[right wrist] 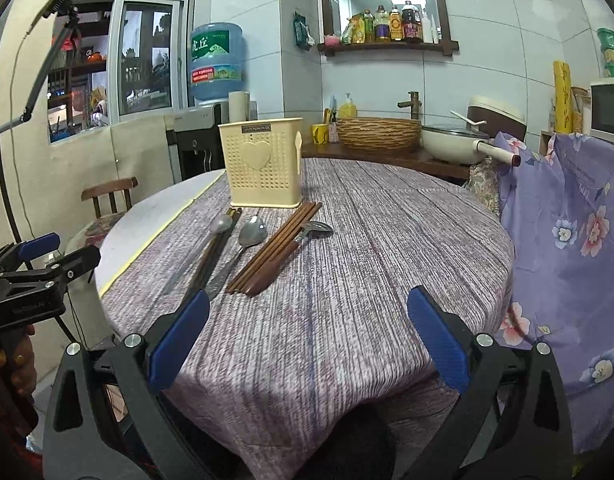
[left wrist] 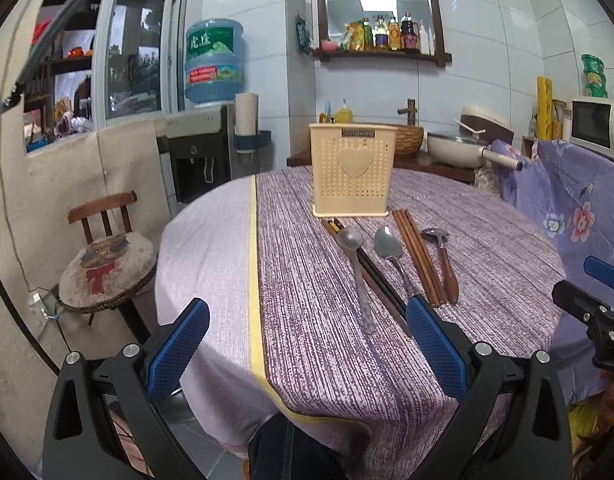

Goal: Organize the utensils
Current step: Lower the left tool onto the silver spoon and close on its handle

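Note:
A cream perforated utensil holder point(left wrist: 353, 169) point(right wrist: 263, 162) stands upright at the far side of the round table. In front of it lie a grey metal spoon point(left wrist: 357, 272) point(right wrist: 211, 240), dark chopsticks point(left wrist: 375, 280) point(right wrist: 217, 246), a second steel spoon point(left wrist: 393, 256) point(right wrist: 243, 246), brown wooden chopsticks point(left wrist: 419, 258) point(right wrist: 275, 246) and a wooden-handled spoon point(left wrist: 443, 260) point(right wrist: 291, 250). My left gripper point(left wrist: 307, 320) hovers open at the table's near edge, short of the utensils. My right gripper point(right wrist: 309, 312) is open too, over bare cloth right of the utensils. Neither holds anything.
A purple striped tablecloth point(left wrist: 307, 248) point(right wrist: 367, 240) covers the table. A chair with a round cushion point(left wrist: 107, 272) stands to the left. Floral purple fabric point(right wrist: 567, 216) drapes on the right. Behind are a basket point(right wrist: 379, 133), a pan point(right wrist: 453, 144) and a water dispenser point(left wrist: 199, 152).

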A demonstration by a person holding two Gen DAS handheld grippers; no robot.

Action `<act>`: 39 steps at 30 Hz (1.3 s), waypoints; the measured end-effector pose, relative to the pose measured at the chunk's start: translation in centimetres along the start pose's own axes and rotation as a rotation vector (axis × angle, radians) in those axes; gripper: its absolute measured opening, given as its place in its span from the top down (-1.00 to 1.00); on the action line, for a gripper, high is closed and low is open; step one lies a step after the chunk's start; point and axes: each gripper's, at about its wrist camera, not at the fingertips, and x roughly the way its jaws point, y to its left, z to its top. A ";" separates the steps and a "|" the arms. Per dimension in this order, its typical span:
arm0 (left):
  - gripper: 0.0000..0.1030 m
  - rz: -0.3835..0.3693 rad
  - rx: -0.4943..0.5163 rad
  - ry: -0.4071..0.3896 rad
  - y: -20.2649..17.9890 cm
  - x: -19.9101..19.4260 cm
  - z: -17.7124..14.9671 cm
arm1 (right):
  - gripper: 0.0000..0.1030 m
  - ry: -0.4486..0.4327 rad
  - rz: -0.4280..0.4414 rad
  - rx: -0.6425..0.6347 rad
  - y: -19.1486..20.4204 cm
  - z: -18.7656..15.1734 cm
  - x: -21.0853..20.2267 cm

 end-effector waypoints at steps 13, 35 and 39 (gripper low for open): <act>-0.85 -0.085 -0.056 0.201 1.6 6.6 3.0 | -0.90 0.198 0.037 0.079 -2.2 4.1 8.7; -0.02 -0.114 0.026 0.437 -2.9 16.6 6.6 | -0.90 0.237 -0.002 0.106 -3.0 5.2 11.2; 0.10 -0.106 0.027 0.467 -3.2 17.7 6.3 | -0.90 0.238 -0.013 0.119 -3.6 5.1 11.0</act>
